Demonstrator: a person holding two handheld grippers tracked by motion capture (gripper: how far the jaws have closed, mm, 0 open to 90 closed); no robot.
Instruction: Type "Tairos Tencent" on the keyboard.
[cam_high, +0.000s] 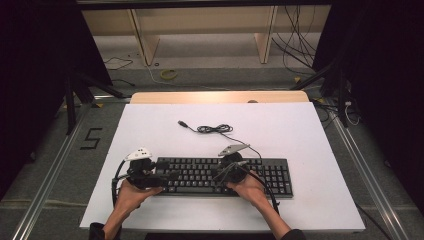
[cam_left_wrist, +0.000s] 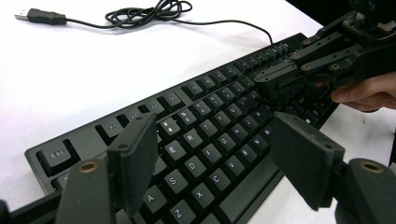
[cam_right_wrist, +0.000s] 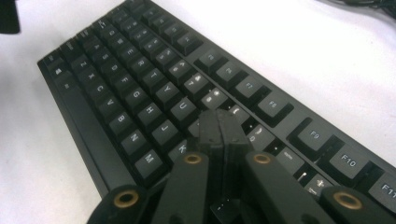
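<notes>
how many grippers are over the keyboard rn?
2. The left gripper sits above the keyboard's left end, jaws open. The right gripper is at mid-keyboard, jaws shut, tips down around the I/K keys.

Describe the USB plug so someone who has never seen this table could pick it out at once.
Start at the white table and find the black keyboard near its front edge. A thin black cable runs from the keyboard's back edge to a loose coil behind it. The USB plug is the short black piece with a metal tip at the cable's free end, left of the coil.
</notes>
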